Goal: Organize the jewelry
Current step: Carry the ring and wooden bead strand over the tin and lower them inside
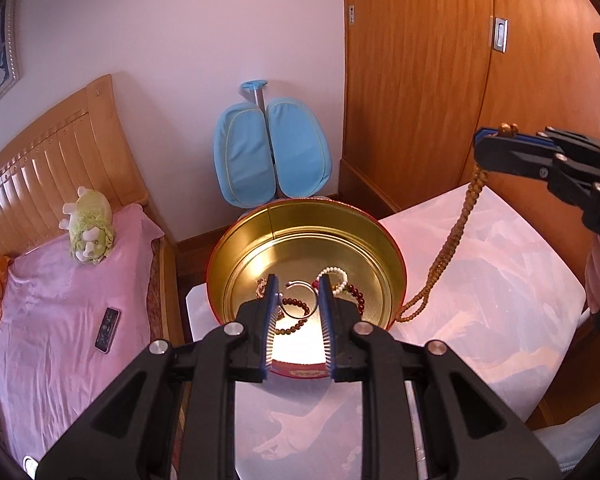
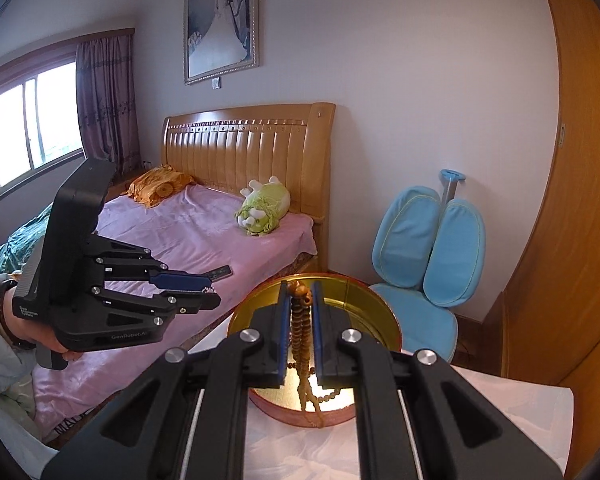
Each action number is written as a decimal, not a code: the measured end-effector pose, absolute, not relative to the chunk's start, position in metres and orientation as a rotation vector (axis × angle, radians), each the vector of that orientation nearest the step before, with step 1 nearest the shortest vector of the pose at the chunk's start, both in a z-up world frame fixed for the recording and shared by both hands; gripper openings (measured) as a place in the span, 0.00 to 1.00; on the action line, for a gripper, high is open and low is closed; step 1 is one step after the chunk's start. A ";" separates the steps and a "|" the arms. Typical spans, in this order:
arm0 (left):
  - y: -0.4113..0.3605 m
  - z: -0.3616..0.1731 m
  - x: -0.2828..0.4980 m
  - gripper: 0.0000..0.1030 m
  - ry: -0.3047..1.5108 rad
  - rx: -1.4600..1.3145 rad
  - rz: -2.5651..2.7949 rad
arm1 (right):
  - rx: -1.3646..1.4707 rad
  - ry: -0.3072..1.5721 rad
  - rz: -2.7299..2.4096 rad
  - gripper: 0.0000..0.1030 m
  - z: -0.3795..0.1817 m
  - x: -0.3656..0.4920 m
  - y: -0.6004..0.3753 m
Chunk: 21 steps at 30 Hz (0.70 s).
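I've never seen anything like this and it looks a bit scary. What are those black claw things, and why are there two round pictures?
Nothing scary: a person holds a pincher tool in each hand, and each tool carries a camera looking along its fingers. One picture comes from the left gripper, the other from the right gripper. On the white table stands a round gold tin with bracelets inside. The right gripper is shut on a long brown bead necklace, which dangles down beside the tin. The left gripper pinches something small and silvery; I can't tell what. Behind are a pink bed and a blue chair.
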<state>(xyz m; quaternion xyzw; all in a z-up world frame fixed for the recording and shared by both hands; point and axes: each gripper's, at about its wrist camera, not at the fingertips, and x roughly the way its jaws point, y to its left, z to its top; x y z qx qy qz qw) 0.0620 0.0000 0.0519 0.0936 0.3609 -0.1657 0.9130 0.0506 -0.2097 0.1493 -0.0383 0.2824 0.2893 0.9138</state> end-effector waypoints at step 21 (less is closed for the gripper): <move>0.004 0.030 0.144 0.20 0.840 0.184 -0.331 | -0.041 0.733 0.569 0.11 0.116 0.131 -0.179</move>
